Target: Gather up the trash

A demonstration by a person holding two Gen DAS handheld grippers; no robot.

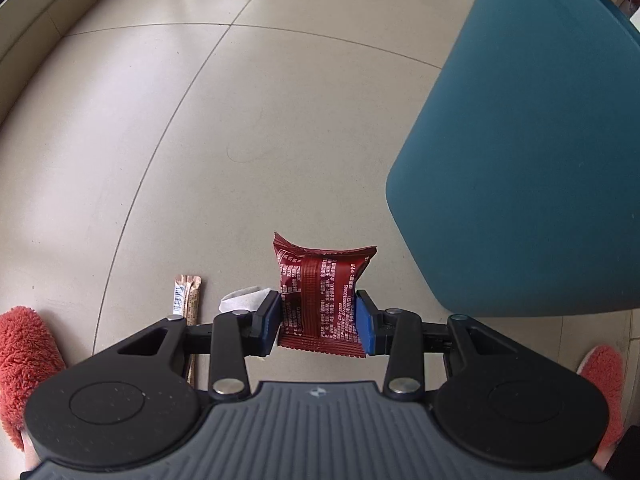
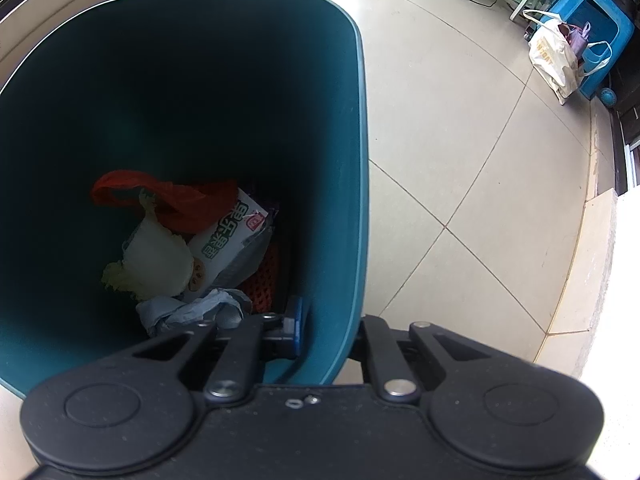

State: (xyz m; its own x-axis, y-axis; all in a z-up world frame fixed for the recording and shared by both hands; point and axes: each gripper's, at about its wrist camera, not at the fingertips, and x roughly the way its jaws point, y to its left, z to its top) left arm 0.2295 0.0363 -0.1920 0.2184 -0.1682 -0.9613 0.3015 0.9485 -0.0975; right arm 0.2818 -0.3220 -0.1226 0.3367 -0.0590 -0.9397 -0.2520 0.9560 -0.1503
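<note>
A: Item one: red snack packet (image 1: 320, 296), sealed and puffy, white print on the back seam.

B: Location?

A: Clamped between the blue pads (image 1: 365, 326) of the left tool (image 1: 318, 320), jaws partly closed on its lower half, upper half standing free above the fingertips. It hangs over the tiled floor (image 1: 200, 120), just left of the teal trash bin (image 1: 520, 160), not over the bin mouth.

B: Right tool?

A: Right tool (image 2: 324, 332) closed on the bin's rim (image 2: 352, 280), one finger inside the wall, one outside, steadying it.

B: Bin contents?

A: Red plastic bag (image 2: 168, 196), cabbage leaf (image 2: 156, 260), white food wrapper (image 2: 228, 240), crumpled grey paper (image 2: 192, 312).

B: Handling note for the step in hand?

A: Probably the carry to the bin. Bring the packet fully above the opening before the jaws part. The film looks slick and the grip is low, so keep it level and avoid brushing the rim.

B: Uncollected stock?

A: Tan stick sachet (image 1: 186, 296) and white tissue (image 1: 244, 300) on the floor by the left tool. Fuzzy red slippers (image 1: 24, 360) at both edges.
</note>
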